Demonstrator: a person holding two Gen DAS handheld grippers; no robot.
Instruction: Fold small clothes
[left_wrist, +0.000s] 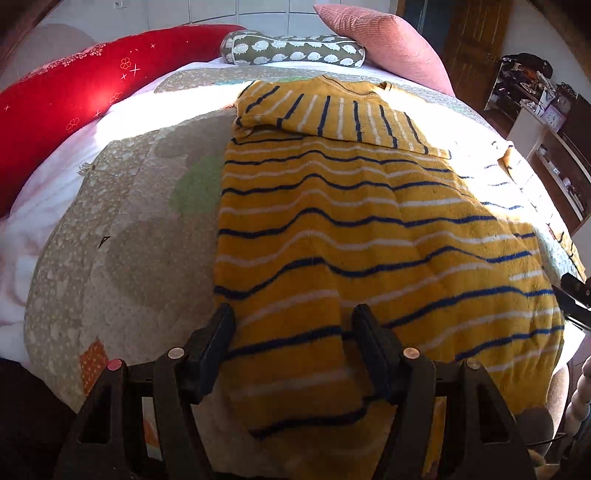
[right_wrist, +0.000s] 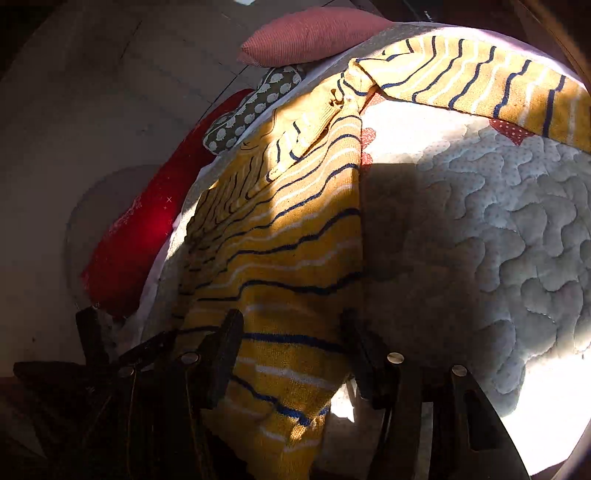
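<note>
I see striped sweater (left_wrist: 369, 229) flat on quilt (left_wrist: 122, 236), one sleeve folded across chest | L gripper (left_wrist: 293, 332) jaws apart, astride hem corner | R gripper (right_wrist: 291, 339) jaws apart too, hem betw fingers | red pillow (left_wrist: 55, 107) at far left

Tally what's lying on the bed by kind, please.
Striped sweaters: 1
Pillows: 3, red, hedgehog-print, pink
Quilts: 1
Total: 5
</note>
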